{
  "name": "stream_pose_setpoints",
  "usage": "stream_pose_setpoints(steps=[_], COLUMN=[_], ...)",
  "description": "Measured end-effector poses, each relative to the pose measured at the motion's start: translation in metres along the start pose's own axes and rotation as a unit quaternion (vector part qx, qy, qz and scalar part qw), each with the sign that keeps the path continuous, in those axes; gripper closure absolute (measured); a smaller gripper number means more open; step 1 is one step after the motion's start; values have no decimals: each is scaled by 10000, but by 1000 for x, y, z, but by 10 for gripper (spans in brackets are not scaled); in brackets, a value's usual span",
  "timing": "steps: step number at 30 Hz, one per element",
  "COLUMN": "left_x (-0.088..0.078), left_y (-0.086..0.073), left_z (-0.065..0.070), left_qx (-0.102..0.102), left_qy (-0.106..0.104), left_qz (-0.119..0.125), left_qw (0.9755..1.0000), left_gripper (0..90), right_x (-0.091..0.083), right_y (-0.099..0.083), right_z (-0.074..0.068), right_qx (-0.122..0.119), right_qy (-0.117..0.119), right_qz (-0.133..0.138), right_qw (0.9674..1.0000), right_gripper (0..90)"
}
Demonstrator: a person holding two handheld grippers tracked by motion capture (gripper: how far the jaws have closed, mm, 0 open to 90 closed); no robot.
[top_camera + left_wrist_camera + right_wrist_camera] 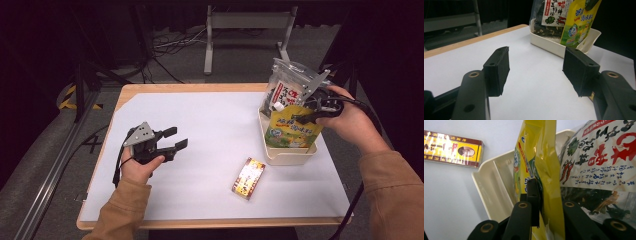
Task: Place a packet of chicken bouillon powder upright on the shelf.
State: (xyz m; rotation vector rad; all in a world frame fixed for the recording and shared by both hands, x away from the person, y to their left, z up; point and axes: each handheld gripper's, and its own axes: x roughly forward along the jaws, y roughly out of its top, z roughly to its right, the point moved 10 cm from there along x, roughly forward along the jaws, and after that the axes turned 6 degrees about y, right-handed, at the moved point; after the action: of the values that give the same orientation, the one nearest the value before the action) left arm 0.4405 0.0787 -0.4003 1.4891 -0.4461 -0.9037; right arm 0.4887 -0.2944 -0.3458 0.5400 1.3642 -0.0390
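Right hand-held gripper (306,118): clamped on the upper edge of the yellow pouch (292,131), one jaw on each face, seen close in the right gripper view (541,202). Pouch held upright, its lower part inside the cream tray (286,156), at the near side of the tray. Just behind the pouch, in the same tray, a clear bag of dark seaweed snack (283,90), standing and touching the pouch along its back face.

Left hand-held gripper (172,138): spread wide, holding nothing, low over the white surface (210,120), well apart from the tray on its left side. Jaws pointed toward the tray, which appears far ahead in the left gripper view.

In front of the tray, near its left corner, a small yellow-and-brown box (248,178) flat on the surface, not touching the tray.

Risks, as a judgement:
- Thin, slippery film gripped only at the top edge; possible slip out of the jaws if lifted fast.
- Seaweed bag leaning on the pouch; likely to tip or fall out of the tray once the pouch leaves or shifts.
- Light tray, not held down; possible dragging or tilting with the pouch.
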Motion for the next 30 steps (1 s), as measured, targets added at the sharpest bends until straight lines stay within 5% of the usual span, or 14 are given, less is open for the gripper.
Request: stream_pose_setpoints(steps=[16,24,30], left_x=[18,31,38], left_y=[-10,-19,-27], left_z=[12,21,29], left_qx=[82,300,330], left_qy=[-69,-110,-119], left_qz=[-368,-621,-860], left_qw=[9993,9976,9957], left_gripper=[278,181,157], right_x=[-28,-50,-65], right_y=[9,15,23], right_z=[-1,-6,-19], right_qx=[173,408,584], right_qy=[-395,-608,-595], right_qz=[758,1336,1856], right_qw=[9962,9883,9791], right_gripper=[539,491,461])
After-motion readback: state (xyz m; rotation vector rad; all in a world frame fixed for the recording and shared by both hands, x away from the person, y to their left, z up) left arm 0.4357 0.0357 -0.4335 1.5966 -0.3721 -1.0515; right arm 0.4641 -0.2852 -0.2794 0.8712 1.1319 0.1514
